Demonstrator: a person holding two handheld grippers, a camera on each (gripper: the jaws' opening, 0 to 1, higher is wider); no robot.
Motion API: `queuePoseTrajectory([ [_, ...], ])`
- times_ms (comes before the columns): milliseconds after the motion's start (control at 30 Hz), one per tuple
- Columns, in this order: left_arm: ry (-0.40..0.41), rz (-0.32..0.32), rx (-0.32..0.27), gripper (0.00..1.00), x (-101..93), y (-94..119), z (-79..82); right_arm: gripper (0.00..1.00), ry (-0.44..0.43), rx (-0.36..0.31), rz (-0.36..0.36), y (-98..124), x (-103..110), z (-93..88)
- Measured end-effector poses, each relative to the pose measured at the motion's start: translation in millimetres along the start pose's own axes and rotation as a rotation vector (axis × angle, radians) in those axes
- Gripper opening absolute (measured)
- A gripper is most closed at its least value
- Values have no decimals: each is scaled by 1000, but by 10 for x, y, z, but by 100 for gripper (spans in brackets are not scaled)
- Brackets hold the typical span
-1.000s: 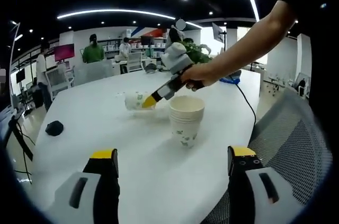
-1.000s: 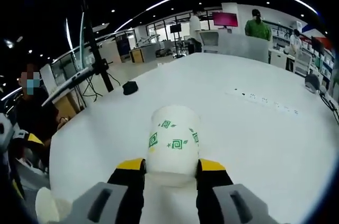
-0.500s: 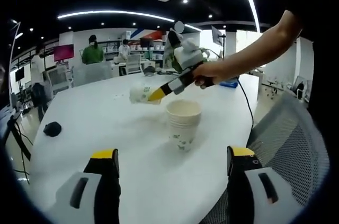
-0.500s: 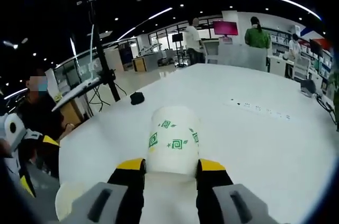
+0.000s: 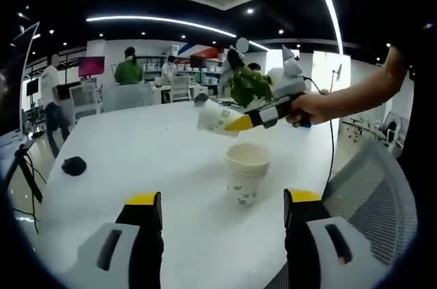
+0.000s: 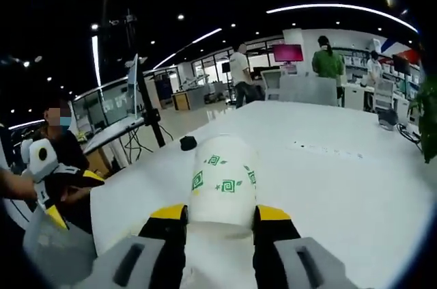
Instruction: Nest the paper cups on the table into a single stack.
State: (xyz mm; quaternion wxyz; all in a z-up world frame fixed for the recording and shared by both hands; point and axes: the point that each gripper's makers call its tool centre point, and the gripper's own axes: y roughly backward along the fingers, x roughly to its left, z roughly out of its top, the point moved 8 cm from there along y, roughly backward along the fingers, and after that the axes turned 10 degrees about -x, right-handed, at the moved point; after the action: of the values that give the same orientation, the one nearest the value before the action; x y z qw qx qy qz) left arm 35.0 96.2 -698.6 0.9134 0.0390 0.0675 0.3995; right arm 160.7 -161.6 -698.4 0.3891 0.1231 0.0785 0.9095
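Left gripper view: left gripper [image 5: 217,207] sits low over the near edge of the white table [image 5: 123,159], jaws spread wide, nothing between them. Just past the jaws, toward the table's right edge, an upright stack of paper cups [image 5: 247,173] stands on the surface, mouth up, green marks on the wall. Above and behind the stack, off the table, the right gripper [image 5: 235,124] comes in from the right, held by a hand [image 5: 311,106], jaws pinching a single paper cup [image 5: 215,116] tilted on its side. A small black object [image 5: 73,164] lies near the left edge. A green plant [image 5: 249,84] is at the far end; people stand beyond.

Right gripper view: right gripper [image 6: 219,217] jaws clamped on the paper cup [image 6: 224,180], its closed bottom pointing away. Green square-spiral motifs are printed on it; no readable text or brand. The table [image 6: 341,186] is below, the black object [image 6: 187,143] near its far edge. The left gripper [image 6: 51,190] shows at the left.
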Motion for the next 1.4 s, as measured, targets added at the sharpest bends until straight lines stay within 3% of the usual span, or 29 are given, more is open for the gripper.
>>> queuePoseTrajectory([
  [133, -29, -24, 16, 63, 1, -39, 94, 37, 11, -24, 14, 103, 76, 42],
  [367, -51, -81, -14, 50, -20, -155, 428, 37, 0, -90, 51, 335, 303, 190],
  [667, -101, -191, -17, 42, -73, -290, 678, 37, 103, -97, 121, 553, 527, 173],
  [833, -120, -263, -6, 38, -132, -359, 739, 37, 149, -87, 158, 655, 650, 141],
  [1267, -164, -418, 24, 28, -307, -470, 769, 37, 156, -91, 237, 834, 782, 121],
  [1400, -166, -492, 39, 25, -382, -487, 771, 37, 181, -71, 299, 883, 851, 81],
])
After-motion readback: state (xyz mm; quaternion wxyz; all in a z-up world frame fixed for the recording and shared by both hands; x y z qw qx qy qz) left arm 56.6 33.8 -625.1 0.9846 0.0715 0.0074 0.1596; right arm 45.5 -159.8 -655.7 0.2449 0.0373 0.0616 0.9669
